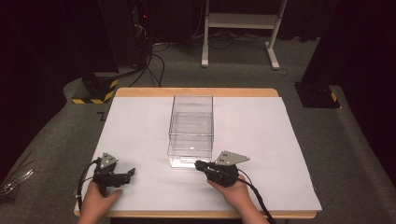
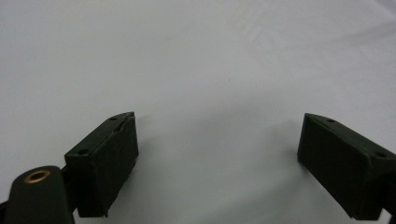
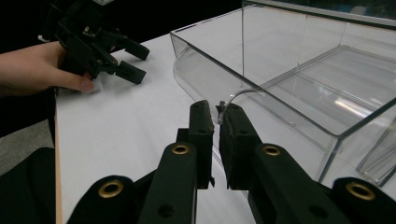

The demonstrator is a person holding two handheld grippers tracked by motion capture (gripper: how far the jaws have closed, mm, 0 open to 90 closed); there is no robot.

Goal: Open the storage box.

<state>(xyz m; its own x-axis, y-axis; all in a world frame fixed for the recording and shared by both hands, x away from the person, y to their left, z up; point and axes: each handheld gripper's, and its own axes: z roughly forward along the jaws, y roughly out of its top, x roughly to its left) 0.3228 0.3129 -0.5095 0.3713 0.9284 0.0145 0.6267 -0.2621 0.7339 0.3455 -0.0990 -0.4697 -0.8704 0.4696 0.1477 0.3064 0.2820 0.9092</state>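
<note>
At the near edge of the clear box (image 1: 191, 127), mid-worktop (image 1: 140, 121), my right gripper (image 3: 215, 125) is pinching its jaws onto the front lip. My left gripper (image 2: 217, 144) is resting wide open, holding nothing, well apart.
</note>
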